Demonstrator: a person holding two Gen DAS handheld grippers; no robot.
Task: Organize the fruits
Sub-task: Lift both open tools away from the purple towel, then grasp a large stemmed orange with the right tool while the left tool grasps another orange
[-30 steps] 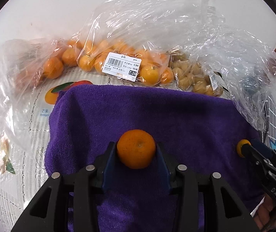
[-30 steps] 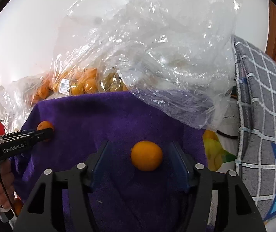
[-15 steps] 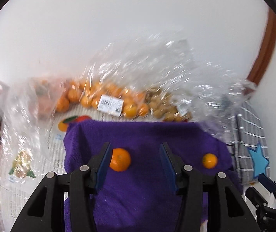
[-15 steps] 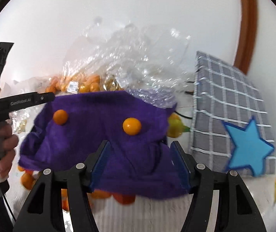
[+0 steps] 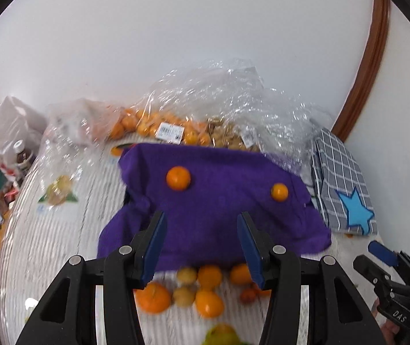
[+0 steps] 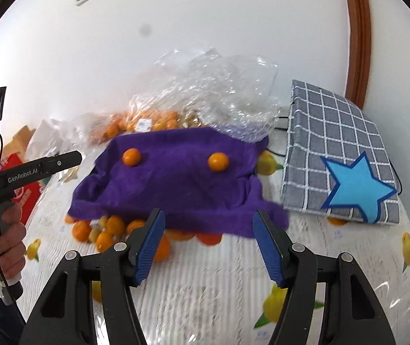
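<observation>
Both grippers have been drawn back from the purple towel (image 5: 219, 201) since one second ago, when an orange sat between each pair of fingers; the two fruits are now left well ahead of the fingertips. The left gripper (image 5: 202, 240) is seen with its jaws spread and nothing between them. The right gripper (image 6: 209, 243) is likewise spread and empty.

Nearest the left gripper, at 6 o'clock below the towel's front edge, a loose cluster of oranges (image 5: 209, 287) is found on the printed table cover (image 5: 61, 230); round orange pieces are mixed with smaller, paler yellow ones, all blurred. Farther out, on top of the towel, the left orange (image 5: 178, 178) is located at 11 o'clock and the right orange (image 5: 279, 192) at 1 o'clock, well apart from each other. Both are smooth, bright and round; the left one appears larger.

At 3 o'clock beside the towel, a grey checked cloth with a blue star (image 6: 345, 161) is laid flat. Farthest, at 12 o'clock against the wall, clear plastic bags (image 5: 228, 100) are heaped, with small bagged oranges (image 5: 147, 125) visible inside.
</observation>
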